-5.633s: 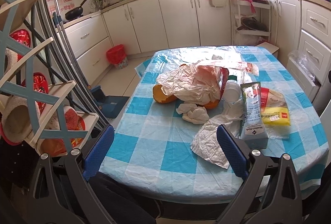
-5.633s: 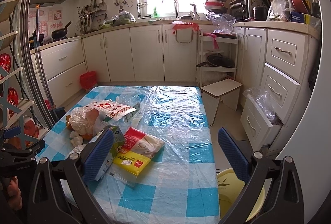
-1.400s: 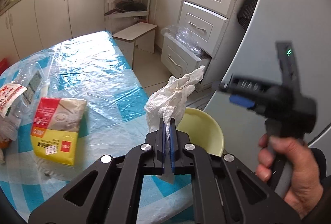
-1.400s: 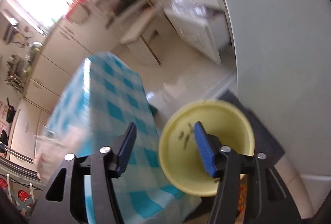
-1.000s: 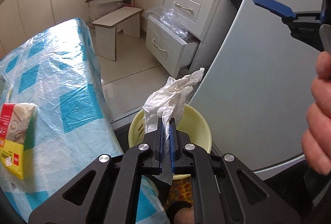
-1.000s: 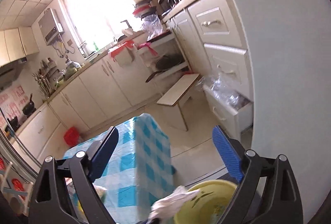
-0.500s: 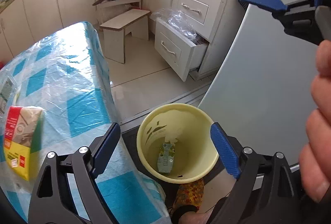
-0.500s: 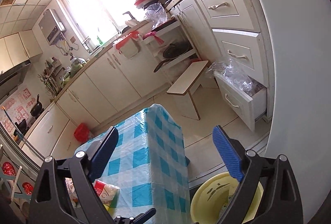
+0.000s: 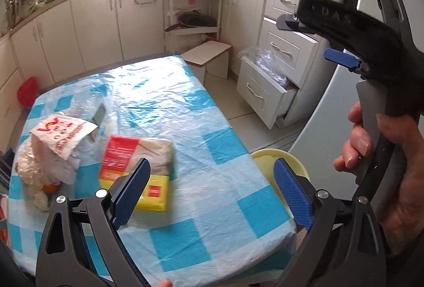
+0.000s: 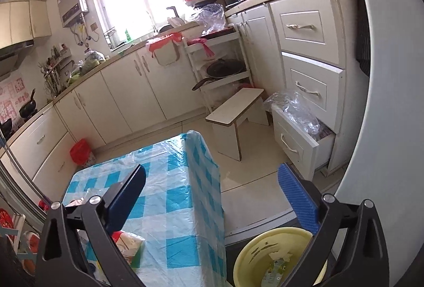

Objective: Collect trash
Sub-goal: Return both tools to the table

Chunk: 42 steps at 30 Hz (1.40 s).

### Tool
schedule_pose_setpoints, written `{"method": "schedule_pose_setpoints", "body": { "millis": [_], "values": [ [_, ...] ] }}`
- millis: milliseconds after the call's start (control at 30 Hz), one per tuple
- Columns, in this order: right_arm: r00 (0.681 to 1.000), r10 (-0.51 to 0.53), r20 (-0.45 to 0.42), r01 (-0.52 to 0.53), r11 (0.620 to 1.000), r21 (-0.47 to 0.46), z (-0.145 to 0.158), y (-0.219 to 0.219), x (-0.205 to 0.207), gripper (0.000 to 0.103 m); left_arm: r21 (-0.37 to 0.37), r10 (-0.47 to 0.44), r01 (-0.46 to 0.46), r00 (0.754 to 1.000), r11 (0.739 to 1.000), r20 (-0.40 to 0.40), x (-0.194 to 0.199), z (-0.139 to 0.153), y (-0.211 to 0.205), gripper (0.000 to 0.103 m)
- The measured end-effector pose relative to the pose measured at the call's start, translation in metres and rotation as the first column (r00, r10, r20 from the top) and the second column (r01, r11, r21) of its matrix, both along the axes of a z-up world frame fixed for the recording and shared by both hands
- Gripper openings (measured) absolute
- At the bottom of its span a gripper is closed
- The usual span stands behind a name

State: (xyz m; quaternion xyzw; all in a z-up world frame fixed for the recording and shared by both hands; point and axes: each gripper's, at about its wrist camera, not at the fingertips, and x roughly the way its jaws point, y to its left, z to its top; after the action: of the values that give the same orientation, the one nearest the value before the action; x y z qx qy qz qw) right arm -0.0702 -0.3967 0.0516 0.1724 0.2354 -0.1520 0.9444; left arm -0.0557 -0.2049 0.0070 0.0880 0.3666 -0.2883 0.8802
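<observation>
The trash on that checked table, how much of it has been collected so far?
Some is done: scraps lie in the yellow bin beside the table. Nothing is in hand; the left tool and right tool are open, jaws widening. Left: the red-and-yellow packet and the pile of wrappers.

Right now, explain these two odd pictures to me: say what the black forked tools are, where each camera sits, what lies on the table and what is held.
No robot: a person carries a hand-held gripper in each hand, and a wide-angle camera on each looks out along its blue-padded fingers. The left hand-held gripper faces the blue-checked plastic-covered table, where a red-and-yellow packet and crumpled wrappers and bags lie. The right hand-held gripper looks past the table edge at the round yellow plastic bin on the floor, with scraps inside. Both are opening, with nothing between their fingers.
</observation>
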Motion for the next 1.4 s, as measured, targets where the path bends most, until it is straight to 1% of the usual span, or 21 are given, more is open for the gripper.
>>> {"method": "schedule_pose_setpoints", "body": {
  "millis": [67, 133, 300, 433, 600, 700, 767, 833, 933, 1067, 1300, 1400],
  "values": [
    [1.0, 0.022, -0.008, -0.022, 0.999, -0.036, 0.0, 0.014, 0.006, 0.096, 0.02, 0.035, -0.036, 0.999, 0.999, 0.039, 0.006, 0.008, 0.023, 0.09],
    [0.998, 0.063, -0.006, -0.063, 0.997, -0.042, -0.001, 0.026, 0.013, 0.096, 0.037, 0.069, -0.072, 0.996, 0.997, 0.065, 0.015, 0.013, 0.046, 0.09],
    [0.99, 0.135, -0.039, -0.138, 0.986, -0.092, -0.006, 0.055, 0.027, 0.096, 0.063, 0.18, -0.186, 0.979, 0.981, 0.092, 0.043, 0.02, 0.108, 0.09],
    [0.982, 0.18, -0.052, -0.184, 0.98, -0.073, -0.011, 0.069, 0.036, 0.096, 0.055, 0.256, -0.261, 0.963, 0.964, 0.083, 0.059, 0.012, 0.146, 0.09],
    [0.972, 0.219, -0.085, -0.226, 0.971, -0.084, -0.019, 0.091, 0.049, 0.096, -0.031, 0.363, -0.363, 0.932, 0.931, -0.009, 0.078, 0.001, 0.188, 0.09],
    [0.964, 0.245, -0.101, -0.255, 0.962, -0.099, -0.023, 0.106, 0.055, 0.096, -0.051, 0.404, -0.404, 0.915, 0.913, -0.012, 0.082, -0.002, 0.206, 0.09],
    [0.959, 0.26, -0.111, -0.271, 0.957, -0.105, -0.025, 0.114, 0.058, 0.096, -0.044, 0.431, -0.432, 0.902, 0.901, -0.017, 0.085, -0.005, 0.216, 0.09],
    [0.954, 0.275, -0.121, -0.289, 0.951, -0.111, -0.028, 0.121, 0.062, 0.096, -0.041, 0.447, -0.448, 0.894, 0.893, -0.041, 0.088, -0.01, 0.222, 0.09],
    [0.945, 0.297, -0.135, -0.313, 0.943, -0.113, -0.032, 0.13, 0.067, 0.096, -0.044, 0.456, -0.459, 0.888, 0.887, -0.063, 0.09, -0.015, 0.228, 0.09],
    [0.935, 0.323, -0.149, -0.34, 0.934, -0.108, -0.036, 0.137, 0.071, 0.096, -0.049, 0.462, -0.465, 0.885, 0.884, -0.056, 0.088, -0.015, 0.23, 0.09],
    [0.926, 0.342, -0.162, -0.36, 0.928, -0.098, -0.039, 0.14, 0.072, 0.096, -0.032, 0.462, -0.465, 0.885, 0.885, -0.055, 0.088, -0.016, 0.226, 0.09],
    [0.922, 0.345, -0.173, -0.364, 0.927, -0.088, -0.042, 0.14, 0.073, 0.096, -0.053, 0.46, -0.464, 0.885, 0.884, -0.075, 0.09, -0.016, 0.226, 0.09]
  ]
}}
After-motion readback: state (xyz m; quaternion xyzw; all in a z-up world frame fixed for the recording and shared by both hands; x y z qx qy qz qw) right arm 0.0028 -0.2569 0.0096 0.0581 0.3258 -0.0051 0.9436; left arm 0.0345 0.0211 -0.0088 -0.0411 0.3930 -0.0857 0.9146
